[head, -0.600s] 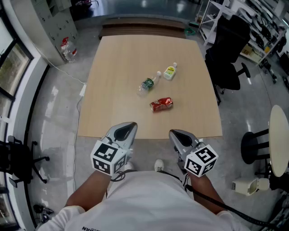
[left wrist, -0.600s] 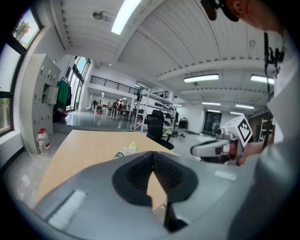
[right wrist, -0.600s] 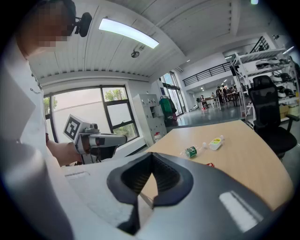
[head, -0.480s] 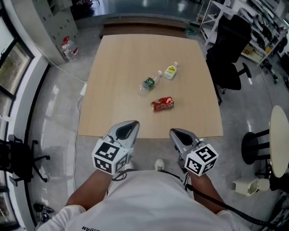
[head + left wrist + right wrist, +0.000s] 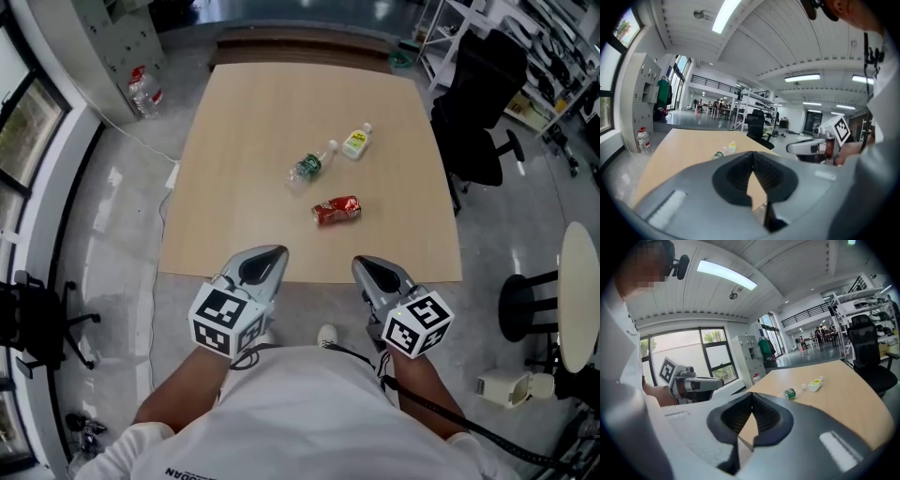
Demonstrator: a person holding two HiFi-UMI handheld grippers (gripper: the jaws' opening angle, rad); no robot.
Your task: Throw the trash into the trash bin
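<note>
While held side by side just short of the near edge of the light wooden desk (image 5: 244,141), the left hand-held gripper (image 5: 267,255) and the right hand-held gripper (image 5: 367,264) are both seen with jaws closed tip to tip and nothing between them. Each is pointed slightly downward toward the desk top, and both are kept well clear of the trash.

The trash is found on the desk, well ahead of the grippers and towards the right half of the top. A crushed red drink can (image 5: 336,210) lies nearest, on its side. Beyond it, a clear plastic bottle with a green label (image 5: 307,169) is laid flat. Near that, farther off and to the right, a small clear plastic bottle with a yellow label (image 5: 355,142) is also laid flat. The three items are apart from one another.

A black office chair (image 5: 478,112) is noted on the floor to the right of the desk. A large clear water bottle with a red cap (image 5: 145,92) stands on the floor off the far left corner.
</note>
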